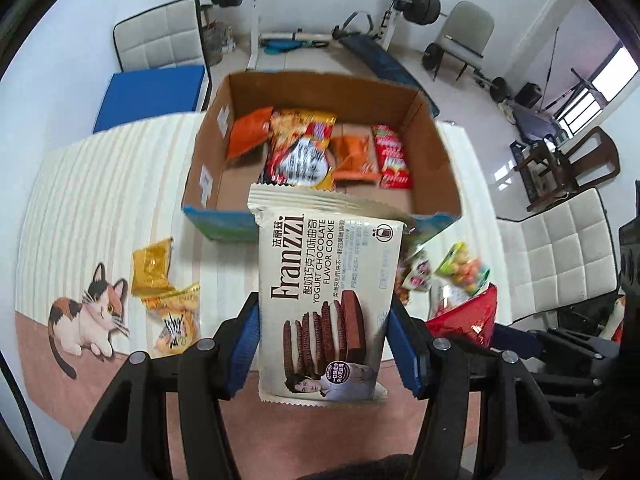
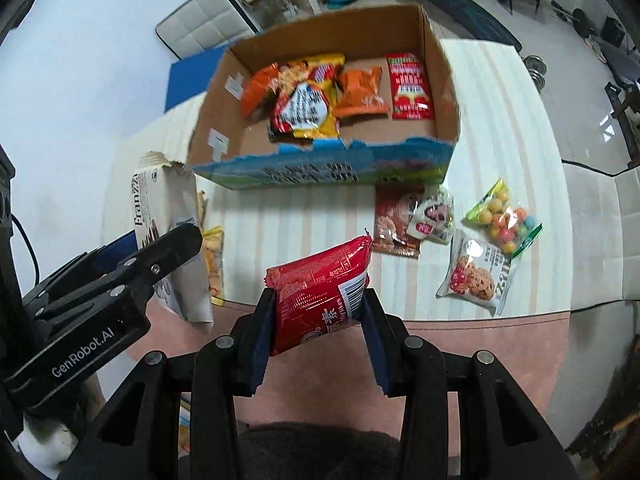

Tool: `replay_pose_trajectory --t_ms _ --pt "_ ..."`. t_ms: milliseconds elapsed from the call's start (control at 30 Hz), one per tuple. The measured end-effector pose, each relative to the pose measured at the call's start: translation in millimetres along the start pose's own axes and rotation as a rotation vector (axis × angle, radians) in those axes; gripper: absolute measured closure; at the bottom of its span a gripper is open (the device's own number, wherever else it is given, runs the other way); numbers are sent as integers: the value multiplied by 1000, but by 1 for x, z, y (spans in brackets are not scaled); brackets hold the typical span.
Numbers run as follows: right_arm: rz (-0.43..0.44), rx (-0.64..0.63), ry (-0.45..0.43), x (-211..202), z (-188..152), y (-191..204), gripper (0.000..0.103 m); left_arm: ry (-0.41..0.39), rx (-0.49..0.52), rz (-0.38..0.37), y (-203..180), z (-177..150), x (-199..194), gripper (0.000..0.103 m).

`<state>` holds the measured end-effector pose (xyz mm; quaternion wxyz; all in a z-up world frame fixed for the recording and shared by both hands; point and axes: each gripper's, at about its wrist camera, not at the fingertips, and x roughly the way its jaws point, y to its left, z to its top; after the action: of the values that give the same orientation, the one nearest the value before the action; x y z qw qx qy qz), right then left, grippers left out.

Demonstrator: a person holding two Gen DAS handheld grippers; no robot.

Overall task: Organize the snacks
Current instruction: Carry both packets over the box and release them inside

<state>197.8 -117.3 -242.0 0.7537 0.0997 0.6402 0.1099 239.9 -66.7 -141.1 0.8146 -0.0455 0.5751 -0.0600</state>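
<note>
Glossy, crinkly wrappers everywhere on this striped tablecloth (image 2: 304, 220), cloth soft with a printed cat (image 1: 90, 316) at the near left. My left gripper (image 1: 322, 344) has its blue pads pressed against both sides of a flat cream cookie pack (image 1: 324, 304), matte film with a zigzag seal, lifted clear of the table and pointing steeply down. My right gripper (image 2: 318, 320) is narrow, squeezing a puffy red foil packet (image 2: 320, 292), also up in the air. Beyond both sits the open cardboard box (image 2: 444, 92), rough brown walls, torn blue near edge, with orange, yellow and red bags inside. Loose on the cloth to the right: a clear bag of coloured balls (image 2: 504, 220), a biscuit sachet (image 2: 478, 272), a brown pack (image 2: 394, 220). Near left, yellow packets (image 1: 154, 268).
</note>
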Motion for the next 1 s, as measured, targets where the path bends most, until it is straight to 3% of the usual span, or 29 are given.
replay_pose_trajectory --t_ms 267,467,700,1000 --pt "23 25 -89 -31 46 -3 59 -4 -29 -28 12 62 1 46" --pt "11 60 -101 -16 105 -6 59 84 -77 -16 39 123 38 46" --pt "33 80 11 45 162 2 59 258 -95 14 67 160 111 46" --pt "40 83 243 152 184 8 58 524 -127 14 94 152 205 44"
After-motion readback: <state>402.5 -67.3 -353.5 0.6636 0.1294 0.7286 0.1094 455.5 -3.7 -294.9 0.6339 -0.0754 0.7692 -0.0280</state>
